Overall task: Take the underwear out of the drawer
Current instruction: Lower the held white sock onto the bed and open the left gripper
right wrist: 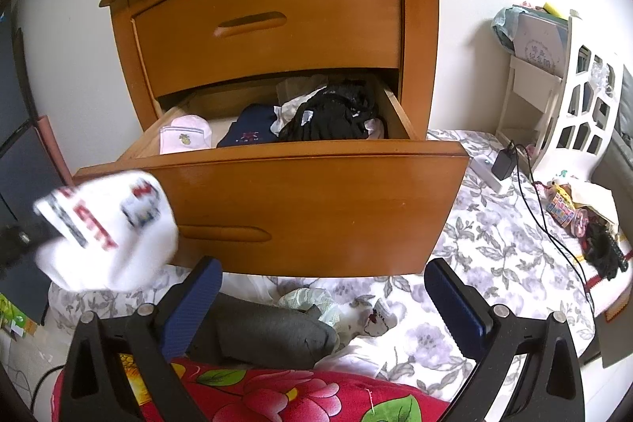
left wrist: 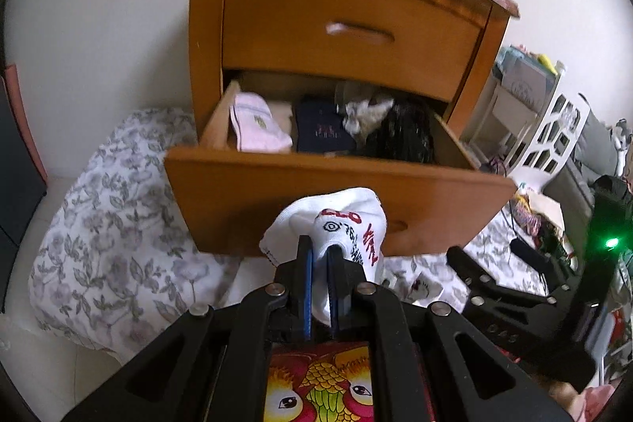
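My left gripper (left wrist: 320, 252) is shut on white underwear (left wrist: 340, 224) printed with red and black letters, held in front of the open lower drawer (left wrist: 277, 192). In the right wrist view the same white underwear (right wrist: 107, 228) hangs blurred at the left, below the drawer (right wrist: 316, 192) front's left end. My right gripper (right wrist: 322, 287) stands open and empty below the drawer front. Inside the drawer lie a pale pink folded piece (right wrist: 185, 137), a navy piece (right wrist: 249, 131) and a black lacy heap (right wrist: 336, 117).
The wooden nightstand (right wrist: 261, 22) has a shut upper drawer. A floral sheet (right wrist: 494, 244) covers the floor area, with a grey garment (right wrist: 269, 331) and a red floral cloth (right wrist: 277, 394) close below. A white shelf (right wrist: 585, 105), a charger with its cable (right wrist: 504, 163) and small clutter sit at right.
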Demonstrator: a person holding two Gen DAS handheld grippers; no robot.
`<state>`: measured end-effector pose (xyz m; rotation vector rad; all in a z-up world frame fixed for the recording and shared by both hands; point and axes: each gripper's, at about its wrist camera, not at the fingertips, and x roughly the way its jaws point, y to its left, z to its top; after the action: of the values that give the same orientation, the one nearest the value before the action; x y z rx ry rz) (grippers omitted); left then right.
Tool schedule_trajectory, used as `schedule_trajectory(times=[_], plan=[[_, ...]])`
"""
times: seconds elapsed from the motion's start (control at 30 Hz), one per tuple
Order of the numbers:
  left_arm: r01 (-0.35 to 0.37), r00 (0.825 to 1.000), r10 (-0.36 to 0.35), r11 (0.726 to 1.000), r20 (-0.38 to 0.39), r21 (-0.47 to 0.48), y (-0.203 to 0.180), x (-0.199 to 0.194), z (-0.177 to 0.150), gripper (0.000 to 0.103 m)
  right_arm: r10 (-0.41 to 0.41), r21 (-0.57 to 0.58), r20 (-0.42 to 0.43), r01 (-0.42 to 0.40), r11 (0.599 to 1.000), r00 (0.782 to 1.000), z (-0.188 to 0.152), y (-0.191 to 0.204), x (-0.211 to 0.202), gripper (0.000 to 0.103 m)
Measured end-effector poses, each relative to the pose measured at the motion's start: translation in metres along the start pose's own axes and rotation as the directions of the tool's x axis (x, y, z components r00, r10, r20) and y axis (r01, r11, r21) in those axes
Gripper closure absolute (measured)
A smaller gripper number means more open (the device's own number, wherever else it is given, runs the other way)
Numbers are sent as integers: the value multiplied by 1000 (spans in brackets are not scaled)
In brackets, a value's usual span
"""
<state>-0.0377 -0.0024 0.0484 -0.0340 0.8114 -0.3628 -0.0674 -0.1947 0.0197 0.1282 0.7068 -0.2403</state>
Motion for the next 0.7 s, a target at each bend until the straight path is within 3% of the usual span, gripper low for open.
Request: schedule_trajectory(times=[0.2,0.4,0.7], plan=[[-25,995,24,1000,-98,-7,3,37,-15,96,0,-2,-6,0,1000,1000,0,0,1,0],[-39,976,40,999,-216,12,1,74,-26,96,1,-3,-14,-1,1000,1000,0,0,2,0],[-43,973,44,999,-225,9,1,76,-25,96,0,-6,-22,0,1000,1000,1,0,4,0]])
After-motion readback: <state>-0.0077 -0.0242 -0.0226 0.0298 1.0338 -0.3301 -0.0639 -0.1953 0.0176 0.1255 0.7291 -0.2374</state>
